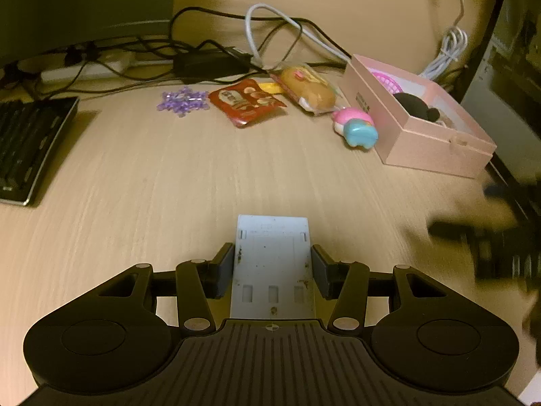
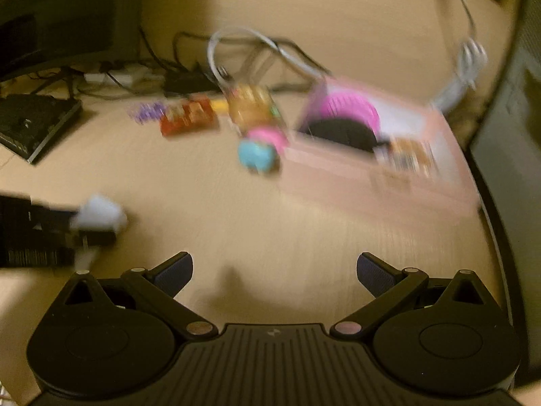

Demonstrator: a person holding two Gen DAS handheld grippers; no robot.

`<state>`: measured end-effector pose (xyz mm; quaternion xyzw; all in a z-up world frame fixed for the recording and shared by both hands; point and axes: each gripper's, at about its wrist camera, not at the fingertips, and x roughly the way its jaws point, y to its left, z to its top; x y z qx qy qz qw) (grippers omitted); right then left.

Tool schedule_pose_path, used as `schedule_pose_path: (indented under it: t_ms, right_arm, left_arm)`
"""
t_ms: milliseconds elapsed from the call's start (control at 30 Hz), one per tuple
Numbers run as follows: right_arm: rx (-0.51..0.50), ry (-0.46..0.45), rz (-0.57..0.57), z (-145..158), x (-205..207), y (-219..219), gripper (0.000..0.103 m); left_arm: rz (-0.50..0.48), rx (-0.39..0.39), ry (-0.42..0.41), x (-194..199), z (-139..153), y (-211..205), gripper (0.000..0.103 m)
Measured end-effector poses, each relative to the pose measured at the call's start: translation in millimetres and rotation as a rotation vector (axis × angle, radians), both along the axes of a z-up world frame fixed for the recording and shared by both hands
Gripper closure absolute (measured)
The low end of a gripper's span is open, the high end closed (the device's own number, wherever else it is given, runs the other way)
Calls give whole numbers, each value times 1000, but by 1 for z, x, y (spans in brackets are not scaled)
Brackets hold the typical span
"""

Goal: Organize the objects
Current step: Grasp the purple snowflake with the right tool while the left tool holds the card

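Observation:
My left gripper is shut on a flat pale grey plastic piece, held low over the wooden desk. It also shows, blurred, in the right wrist view. My right gripper is open and empty above the desk. Ahead stand a pink open box holding a pink basket and a black object. Left of the box lie a pink-and-blue toy, a wrapped bun, a red snack packet and a purple snowflake.
A black keyboard lies at the left. Black and white cables and a power brick run along the desk's back. A monitor stands at the far left. A dark frame borders the desk on the right.

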<state>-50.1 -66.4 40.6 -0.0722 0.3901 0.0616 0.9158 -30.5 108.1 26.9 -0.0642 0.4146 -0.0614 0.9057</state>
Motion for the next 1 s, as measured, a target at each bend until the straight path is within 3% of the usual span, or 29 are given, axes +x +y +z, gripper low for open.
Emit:
schedule_pose_path:
  t_ms: [167,267,500,567,733,833,933,1000]
  right_arm:
    - [49,-49,82,35,61,29,0]
    - [103,-32,133,39,107,58,0]
    - [34,-38,289,-6,189,157,2]
    - [40,-30,315,-19,204,177,10]
    - [45,7,272,-44,233,194,11]
    - [103,28,240,-47,235,188,12]
    - [95,40,238,-42,227,189,31]
    - [126,82,239,-34,222,186,32]
  left_arm:
    - [37,-75,-3,-10,0,21,50]
    - [59,-112,-4,-17,0,36,50]
    - [97,-95,-23,-40,1,67,50]
    - [105,-104,-24,-45,1,73,50]
    - [101,-141,-20,-50,1,85,50]
    - [84,-147,-19,-48,0,88,50]
    - [73,-149,-9,-40,1,90,50]
    - [76,-151,-3,-36,1,91,50]
